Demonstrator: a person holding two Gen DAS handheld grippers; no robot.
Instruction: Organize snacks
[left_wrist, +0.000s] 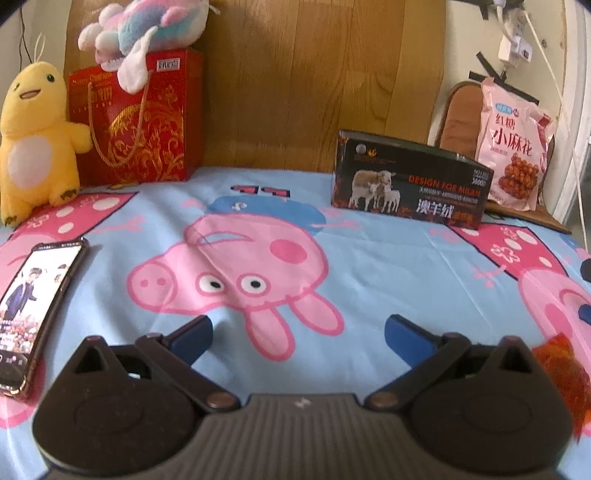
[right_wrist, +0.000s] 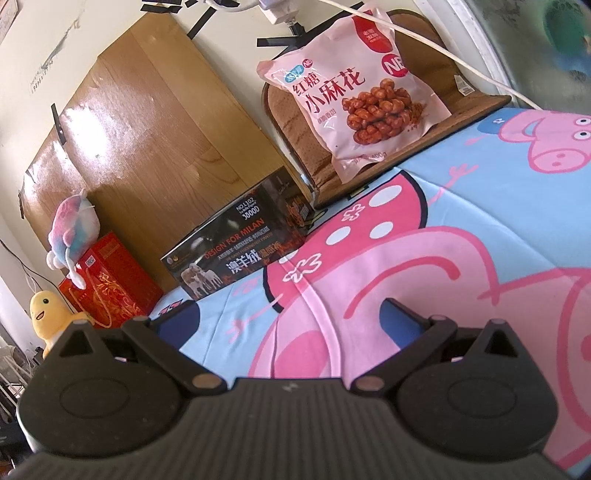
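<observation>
Both grippers hang wide and empty over the sheet (left_wrist: 369, 258): left gripper (left_wrist: 298, 334), right gripper (right_wrist: 291, 317). Beyond the right one, the dark box (right_wrist: 236, 236) lies flat; behind that box, on its right, the pink snack bag (right_wrist: 354, 92) leans upright on a brown mat (right_wrist: 306, 147). Looks like the reach hasn't begun. Next: right gripper travels to the bag and pinches an edge.

Both views are brightly and warmly lit, and a broad white glare is seen on the wooden board (right_wrist: 155, 147) in the right wrist view. Straight lines are bent toward the edges by fisheye distortion, with dark vignetting in the corners. The top right corner of the right wrist view is rendered blurred and washed out.
</observation>
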